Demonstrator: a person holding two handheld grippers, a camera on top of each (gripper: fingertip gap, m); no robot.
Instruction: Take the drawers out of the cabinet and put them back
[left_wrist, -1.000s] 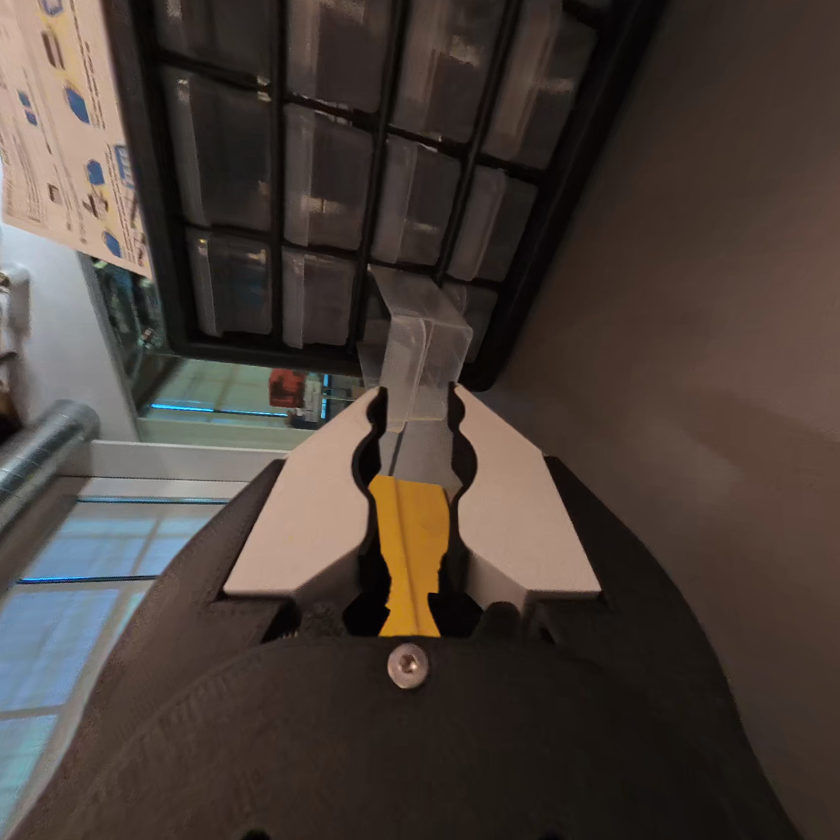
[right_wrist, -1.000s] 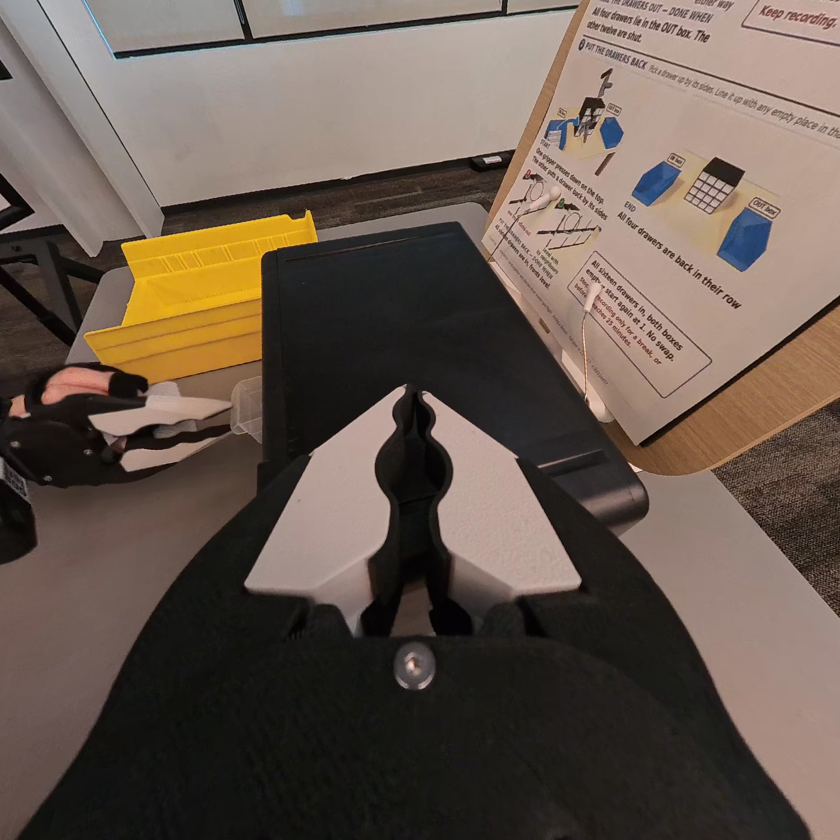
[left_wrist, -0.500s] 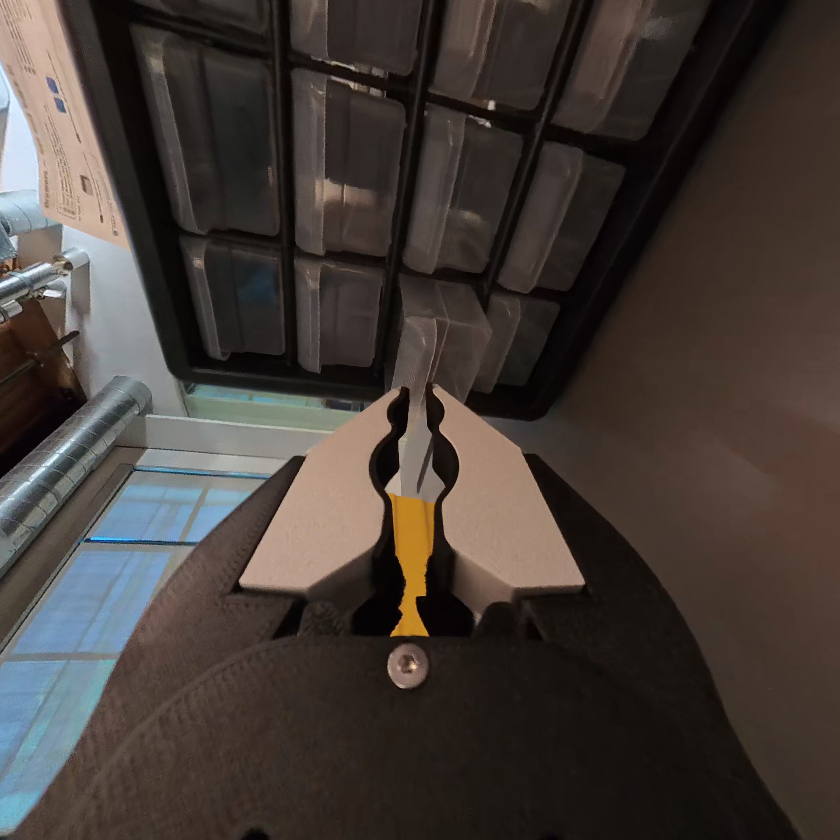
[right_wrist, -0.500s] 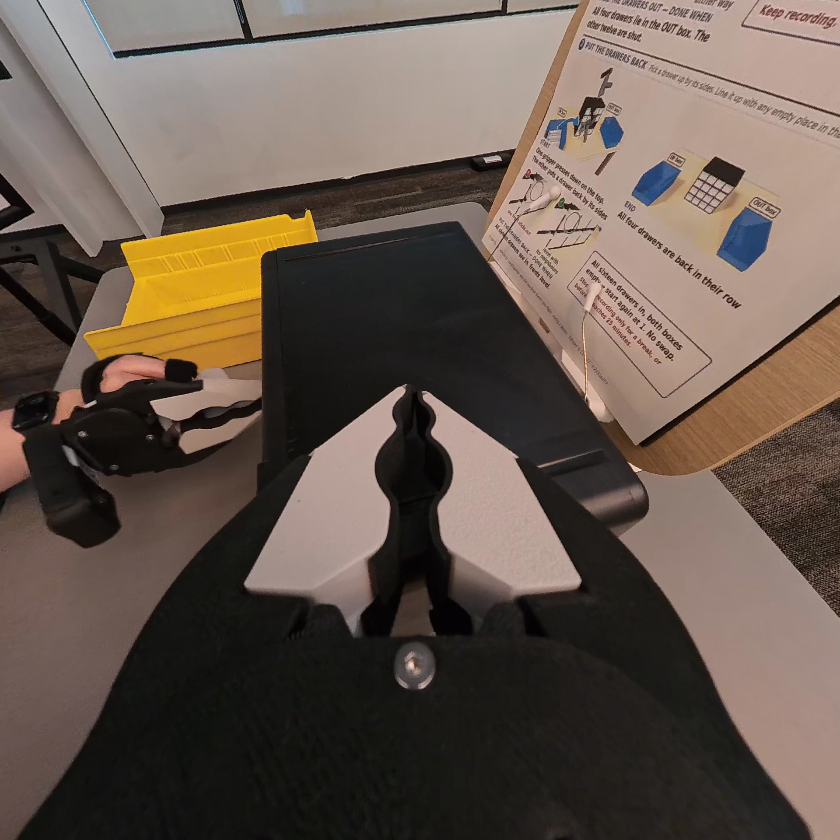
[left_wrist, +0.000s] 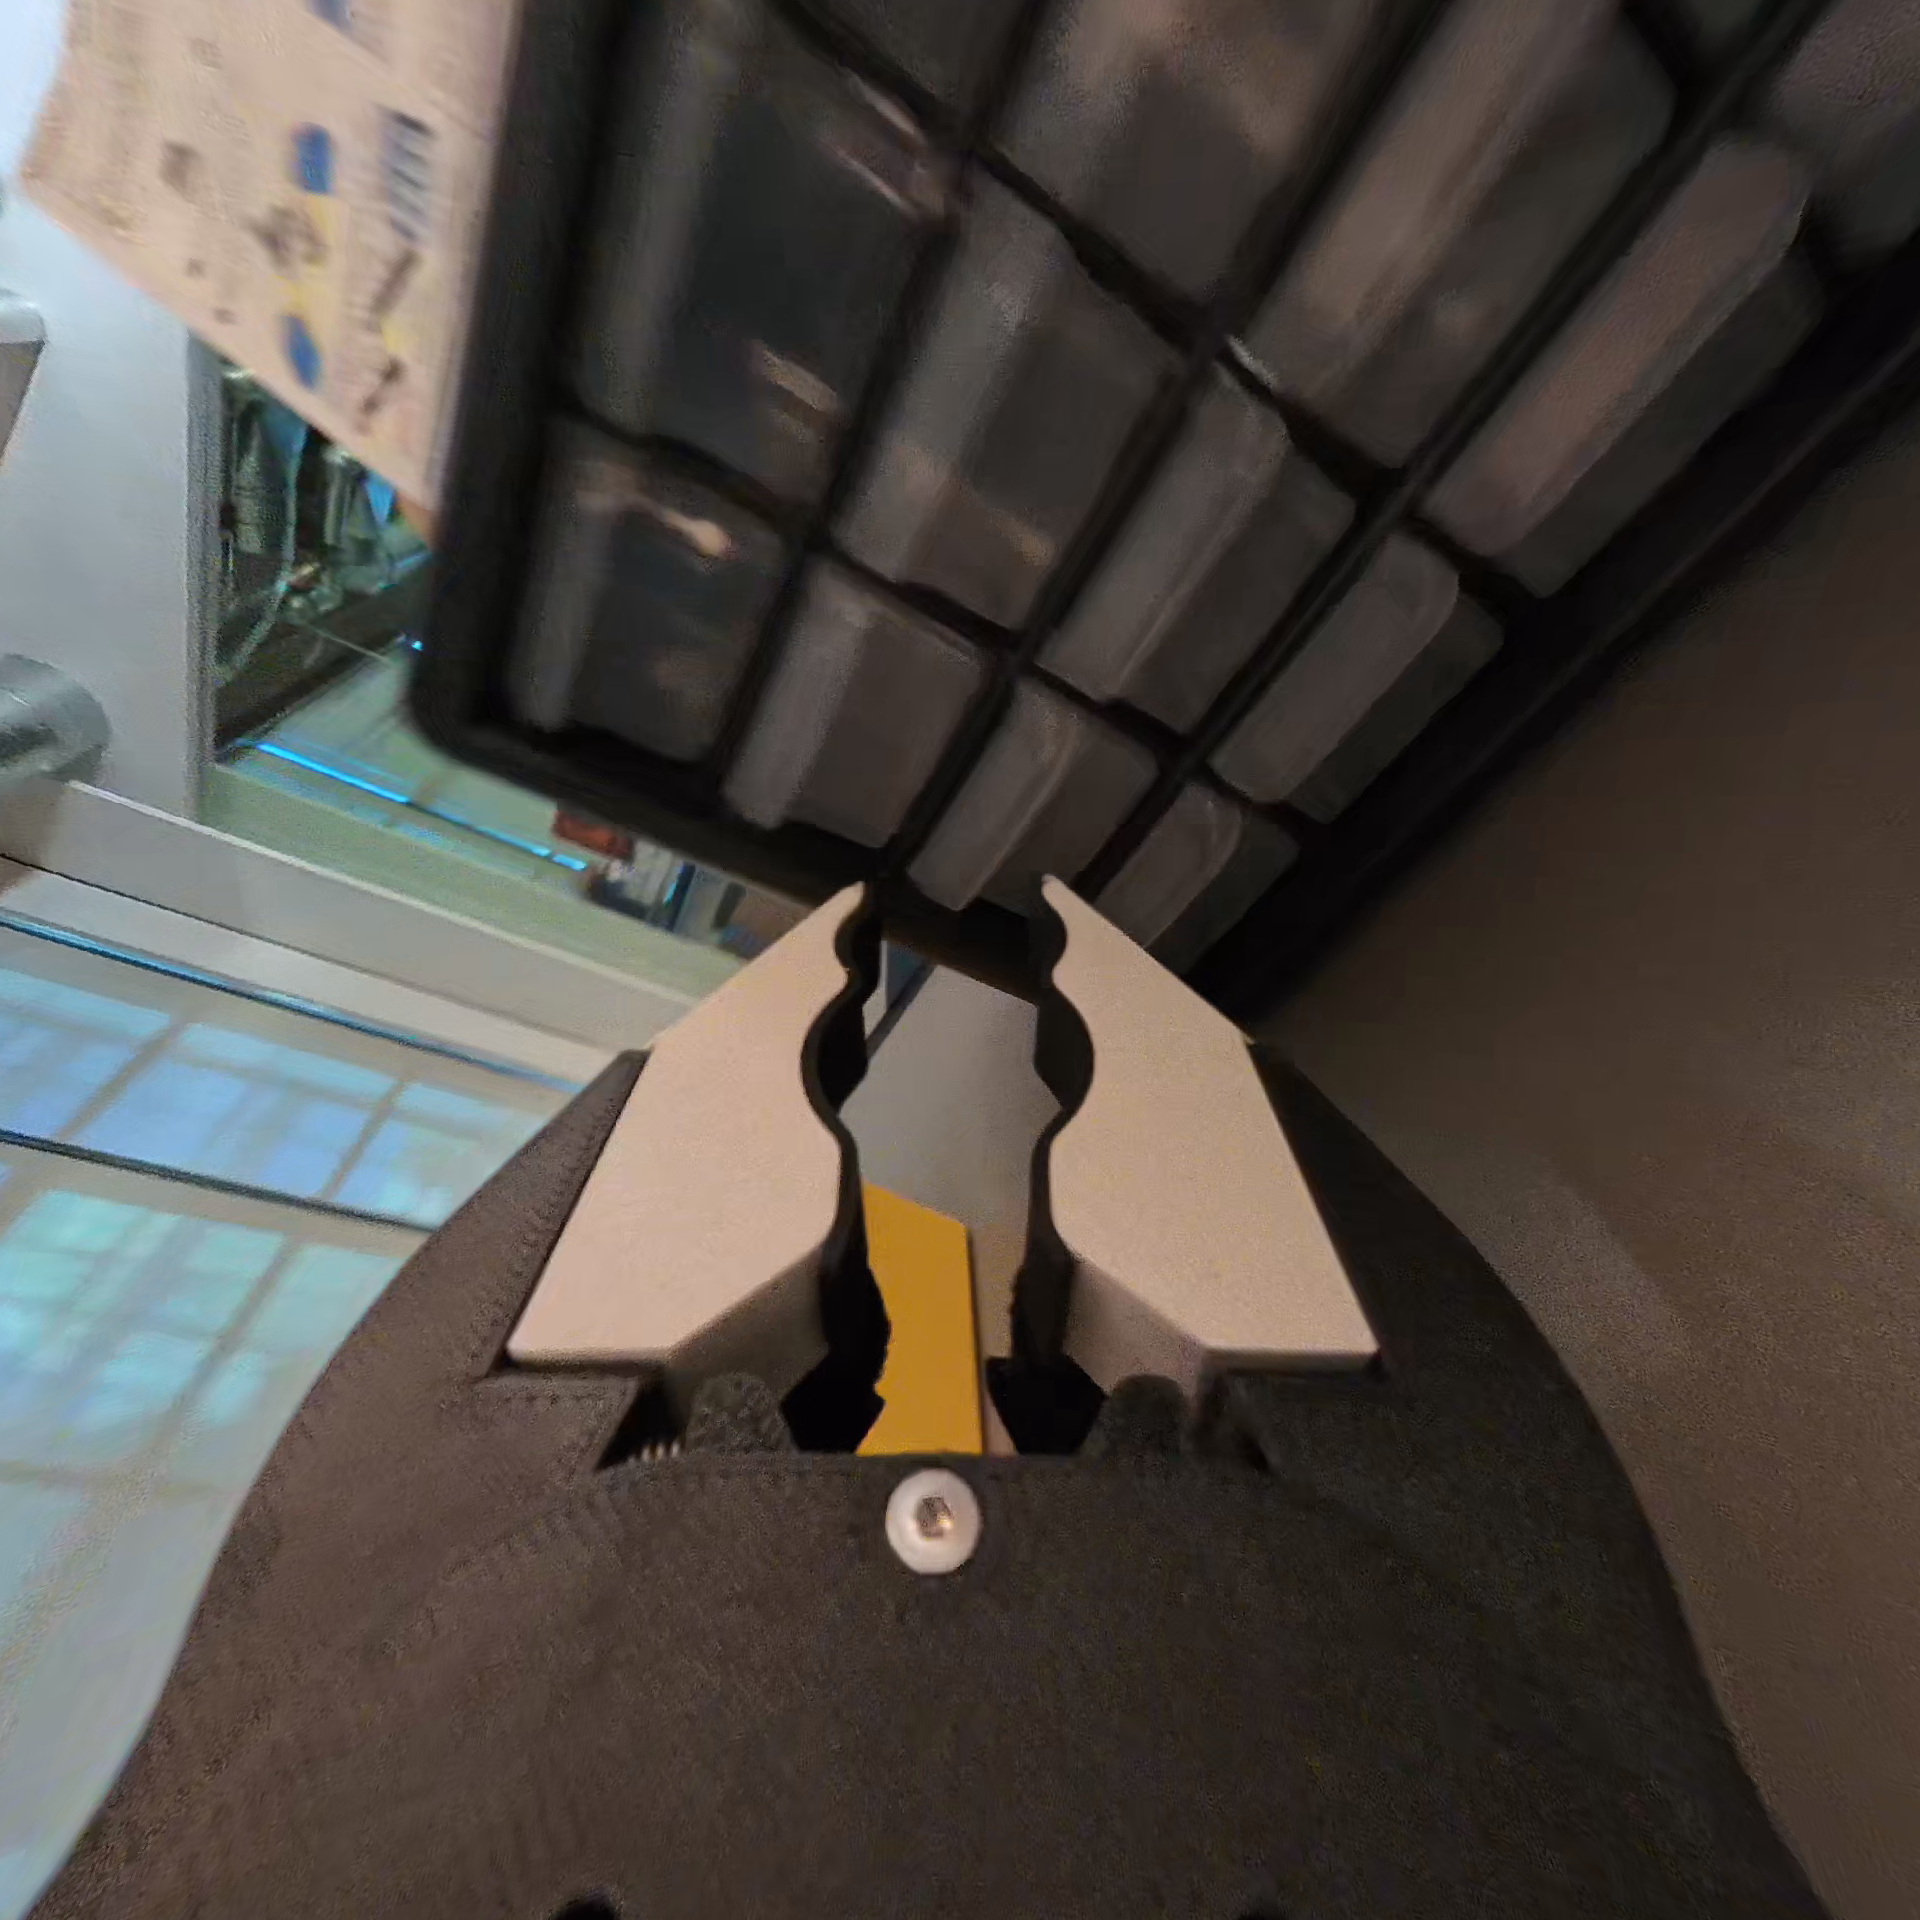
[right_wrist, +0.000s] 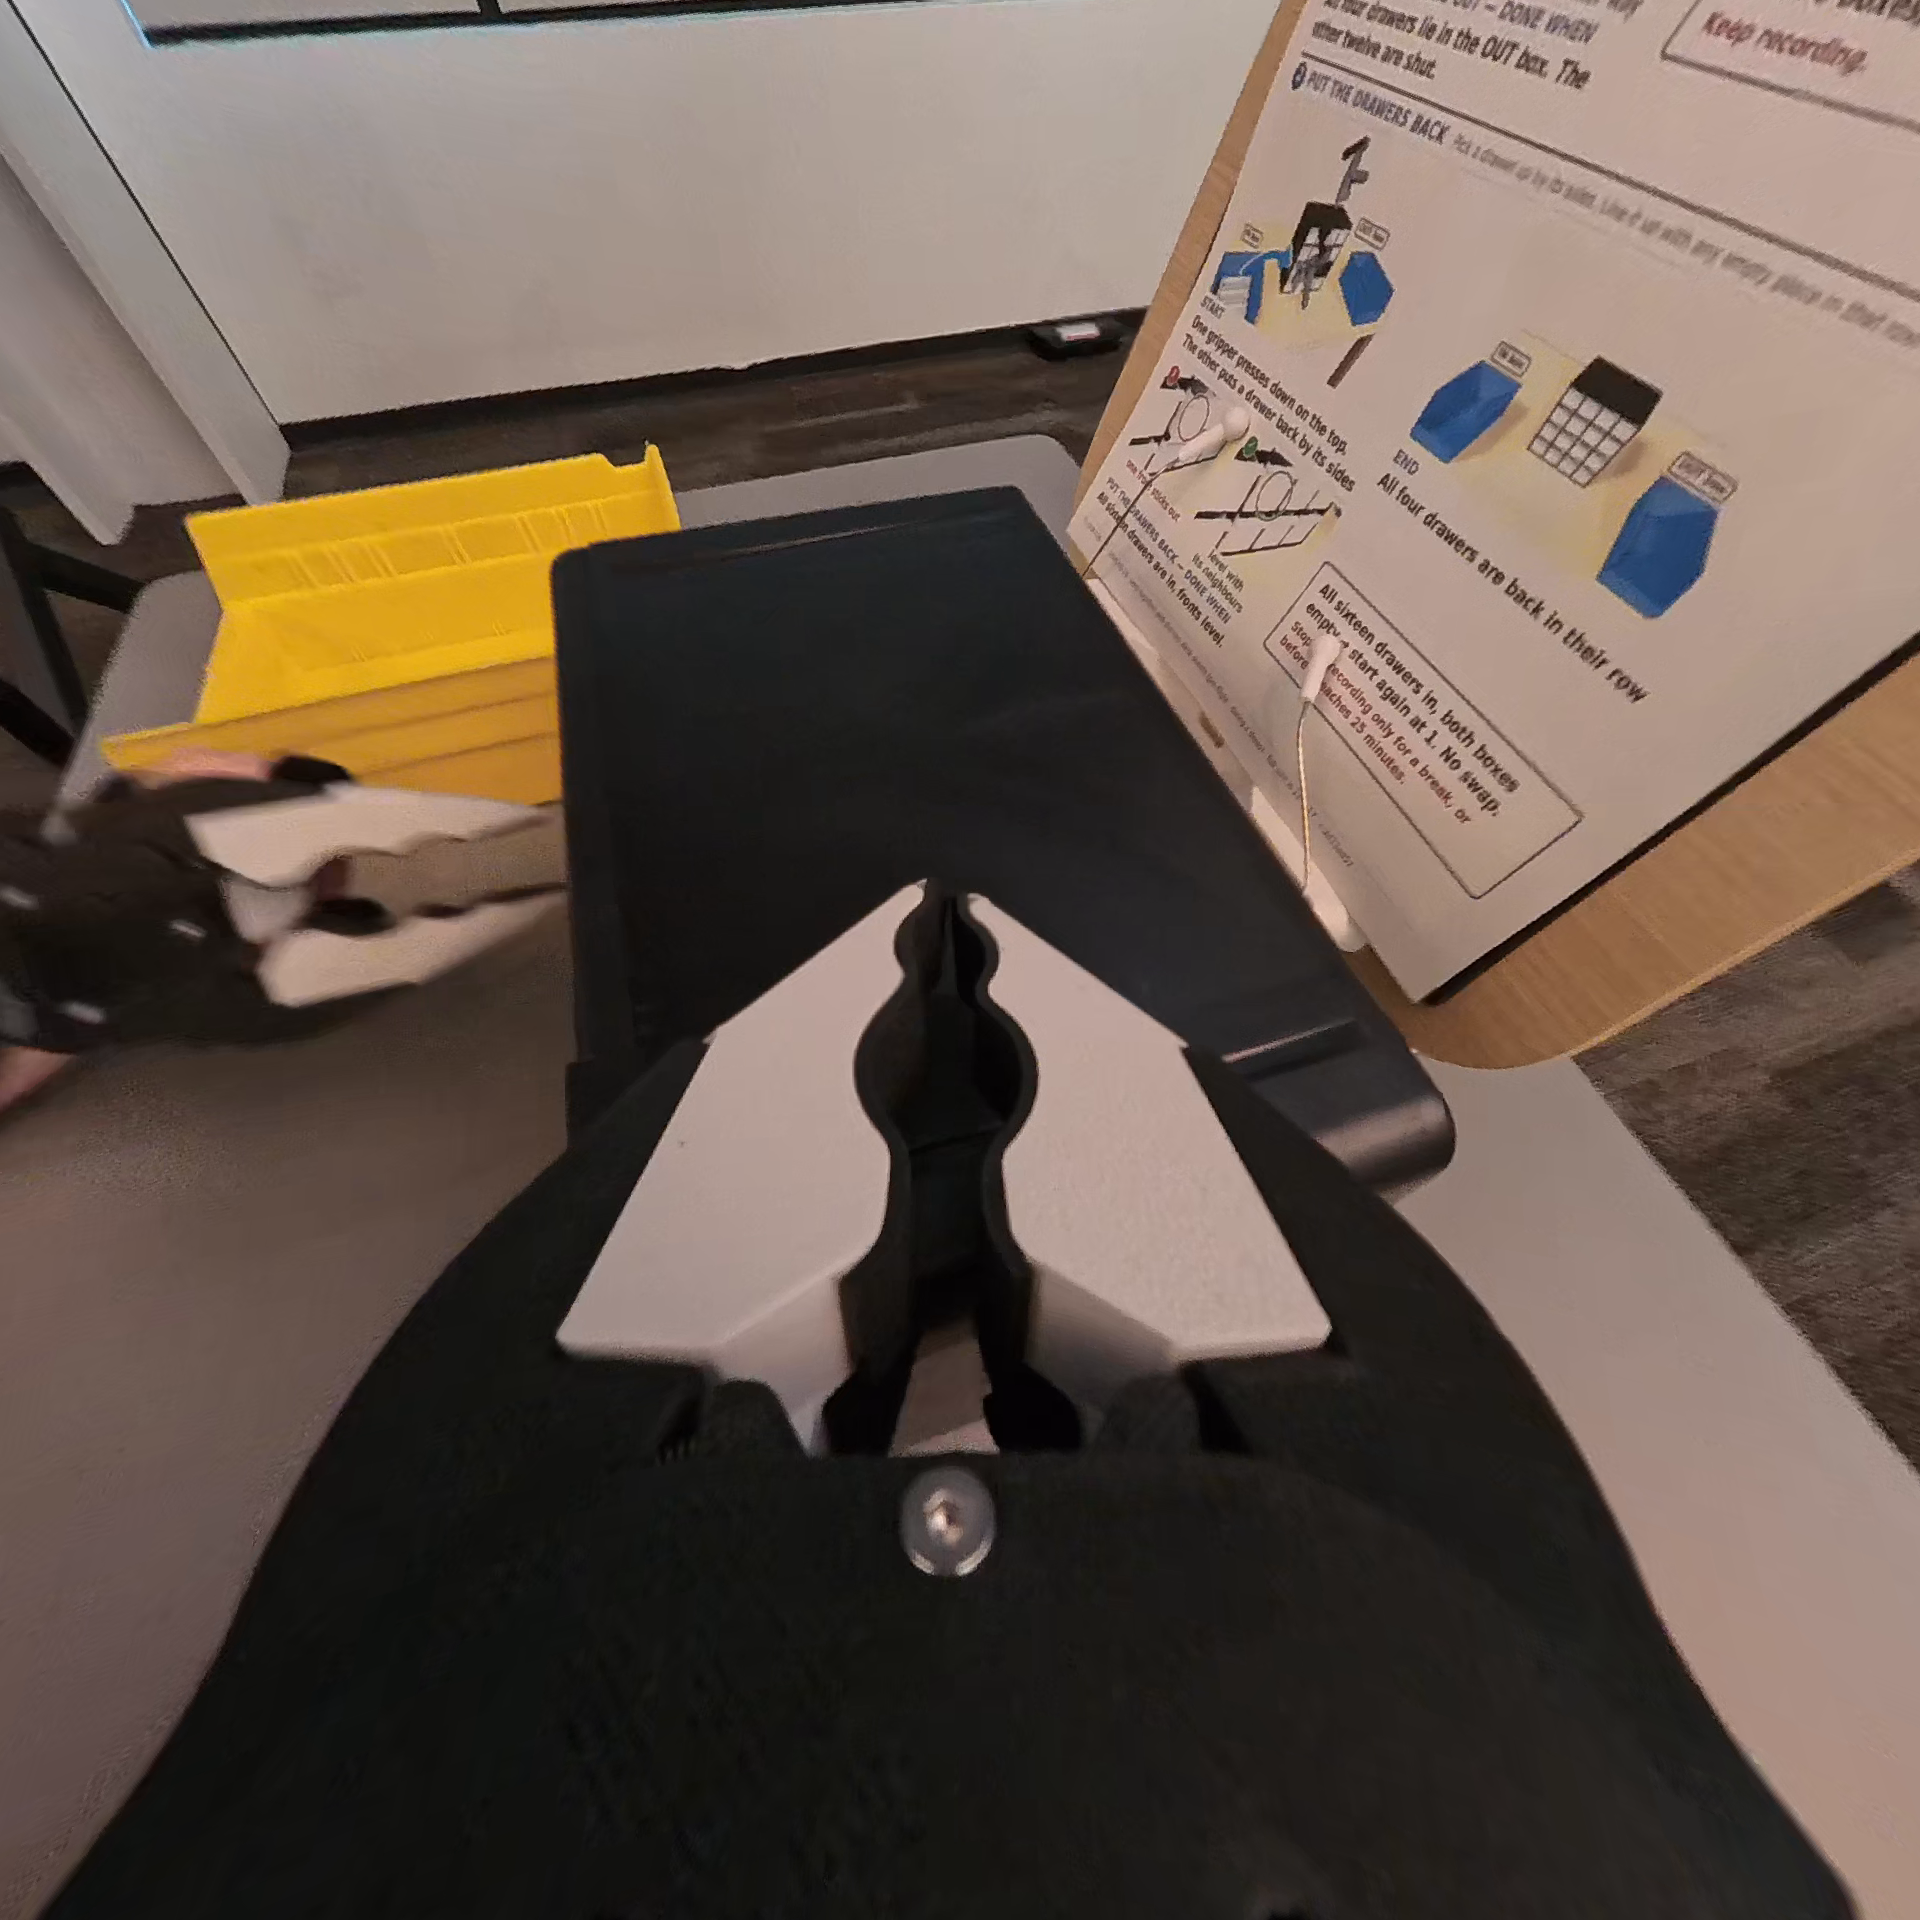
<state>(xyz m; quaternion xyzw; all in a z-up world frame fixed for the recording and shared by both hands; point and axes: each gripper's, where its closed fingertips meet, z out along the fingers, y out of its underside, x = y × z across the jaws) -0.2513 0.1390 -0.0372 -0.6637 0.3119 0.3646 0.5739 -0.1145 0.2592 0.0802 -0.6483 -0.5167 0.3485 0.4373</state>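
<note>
The black cabinet (left_wrist: 1195, 353) fills the left wrist view, which is rolled sideways; its front is a grid of clear drawers (left_wrist: 977, 457), all pushed in. My left gripper (left_wrist: 951, 894) is open and empty, just off the cabinet's front at an outer row, beside one clear drawer (left_wrist: 1029, 790). In the right wrist view my right gripper (right_wrist: 940, 894) is shut and empty, its tips over the cabinet's flat top (right_wrist: 883, 707). The left gripper (right_wrist: 416, 883) also shows there, blurred, at the cabinet's front side.
A yellow bin (right_wrist: 416, 613) stands on the grey table (right_wrist: 208, 1247) behind the left gripper; it shows between the left fingers (left_wrist: 920, 1320). A slanted instruction board (right_wrist: 1507, 468) stands to the right of the cabinet. A person's hand holds the left gripper. The grippers' ends are close to 20 cm from one another.
My left gripper pushed the clear drawer it held into the cabinet, then opened and let it go. The right gripper has stayed on the cabinet top.
</note>
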